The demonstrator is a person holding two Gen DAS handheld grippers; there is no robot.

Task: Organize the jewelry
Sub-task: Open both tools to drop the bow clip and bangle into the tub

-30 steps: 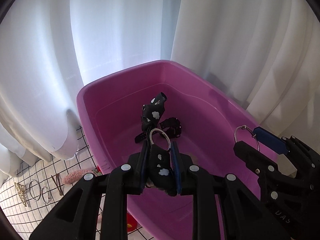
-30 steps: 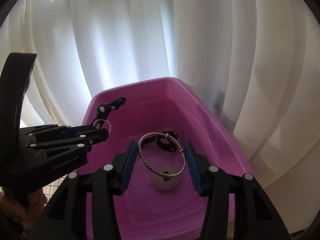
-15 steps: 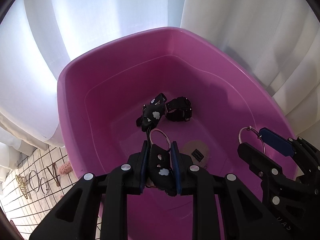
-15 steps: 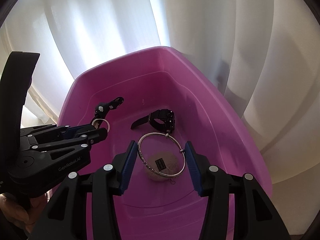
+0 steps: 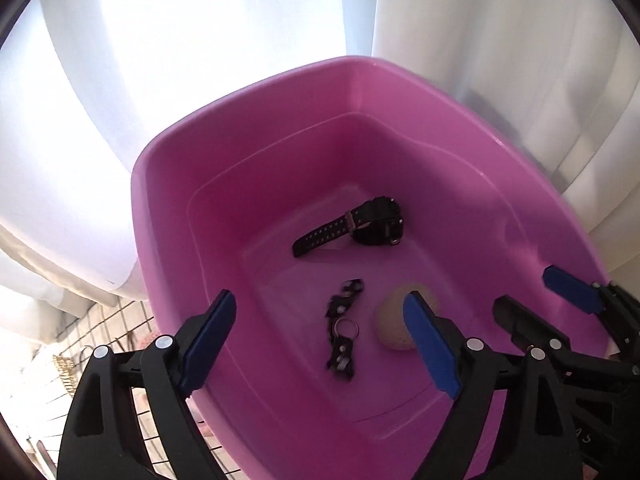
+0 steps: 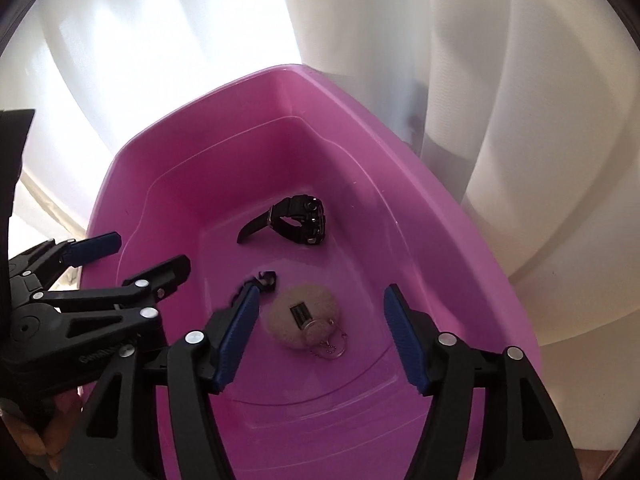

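Note:
A pink tub (image 5: 168, 184) (image 6: 460, 232) holds a black watch (image 5: 360, 224) (image 6: 300, 224) and a beige puff ball (image 5: 394, 320) (image 6: 300, 316). A black strap with white patches and a metal ring (image 5: 342, 332) lies blurred on the tub floor, below my left gripper (image 5: 320, 320) (image 6: 148, 254). Its jaws are opening with nothing between them. A silver bangle (image 6: 324, 336) rests against the puff ball, under my right gripper (image 6: 320, 304) (image 5: 540, 296). That gripper's jaws are opening too and hold nothing. In the right wrist view only the strap's end (image 6: 266, 278) shows past one finger.
White curtains (image 5: 200, 40) (image 6: 520, 120) hang close behind and around the tub. A wire grid (image 5: 92, 352) with more jewelry, among it a gold clip (image 5: 64, 364), lies left of the tub. A person's hand (image 6: 32, 440) shows at the lower left.
Both grippers sank toward the tub and opened. The left one let go of the black strap, the right one the silver bangle; both pieces now lie in the tub.

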